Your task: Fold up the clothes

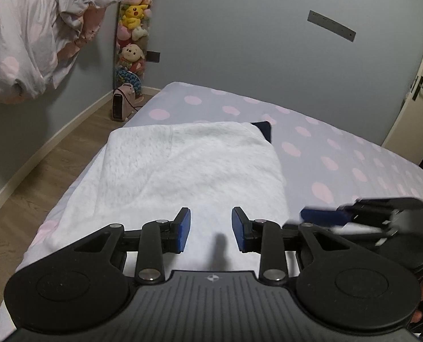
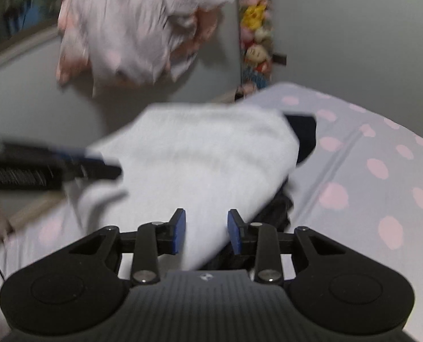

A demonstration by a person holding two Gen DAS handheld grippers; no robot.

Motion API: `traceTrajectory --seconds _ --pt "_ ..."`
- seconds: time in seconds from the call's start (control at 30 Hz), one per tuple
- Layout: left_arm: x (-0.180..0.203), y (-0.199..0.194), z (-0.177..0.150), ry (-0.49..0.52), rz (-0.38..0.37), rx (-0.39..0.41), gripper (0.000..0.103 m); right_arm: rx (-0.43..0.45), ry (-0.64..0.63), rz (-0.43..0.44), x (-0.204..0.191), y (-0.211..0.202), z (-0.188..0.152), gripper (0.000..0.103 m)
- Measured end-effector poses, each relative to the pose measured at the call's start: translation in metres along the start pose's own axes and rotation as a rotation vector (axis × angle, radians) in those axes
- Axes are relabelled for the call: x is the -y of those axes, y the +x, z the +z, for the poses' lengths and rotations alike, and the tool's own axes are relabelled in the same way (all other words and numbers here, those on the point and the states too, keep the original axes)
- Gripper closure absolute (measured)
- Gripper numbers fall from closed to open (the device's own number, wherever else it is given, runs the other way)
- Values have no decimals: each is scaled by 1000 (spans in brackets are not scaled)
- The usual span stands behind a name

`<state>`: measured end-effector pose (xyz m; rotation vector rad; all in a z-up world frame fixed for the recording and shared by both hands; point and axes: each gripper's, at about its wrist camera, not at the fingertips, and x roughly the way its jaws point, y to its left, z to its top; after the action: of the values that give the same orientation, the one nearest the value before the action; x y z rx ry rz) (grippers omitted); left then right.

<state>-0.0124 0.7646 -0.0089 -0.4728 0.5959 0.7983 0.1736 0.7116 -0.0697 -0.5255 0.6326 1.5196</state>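
Note:
A white fuzzy garment (image 1: pixel 183 168) lies folded flat on the bed, with a dark navy piece (image 1: pixel 264 129) peeking out at its far right corner. It also shows, blurred, in the right wrist view (image 2: pixel 205 154), with the navy piece (image 2: pixel 304 136) and dark fabric under its right edge. My left gripper (image 1: pixel 210 229) is open and empty, just above the garment's near edge. My right gripper (image 2: pixel 206 232) is open and empty over the garment's near right part. In the left wrist view it appears blurred at the right (image 1: pixel 325 218).
The bed (image 1: pixel 339 156) has a lavender sheet with pink dots. A wooden floor (image 1: pixel 40 171) runs along its left side, with a small heater (image 1: pixel 121 104) and a column of plush toys (image 1: pixel 133 22) in the corner. A bundled duvet (image 1: pixel 26 34) hangs upper left. A door (image 1: pixel 419 91) is at right.

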Motion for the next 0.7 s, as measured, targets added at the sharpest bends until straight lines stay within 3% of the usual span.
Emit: traceTrajectory --seconds 0.13,0.27,0.33,0.5,0.57,0.63,0.7 --pt "19 -36 -9 32 21 11 65 -50 -12 -53 -11 -21 -11 67" --pt "36 -79 -15 53 49 60 62 14 18 -84 -12 -73 -8 56" --pt "42 -99 -17 48 64 82 48 47 21 -108 -13 -101 -4 49" --pt "67 -156 -20 113 109 132 37 129 13 -153 -27 -176 -2 43" --pt "79 -182 -24 141 134 166 33 164 20 -169 -34 -205 -3 35" --pt "91 -206 -28 165 155 204 17 201 27 -184 -41 -234 -5 31" --pt "102 -231 -36 187 192 253 14 242 30 -192 -53 -264 -11 25"
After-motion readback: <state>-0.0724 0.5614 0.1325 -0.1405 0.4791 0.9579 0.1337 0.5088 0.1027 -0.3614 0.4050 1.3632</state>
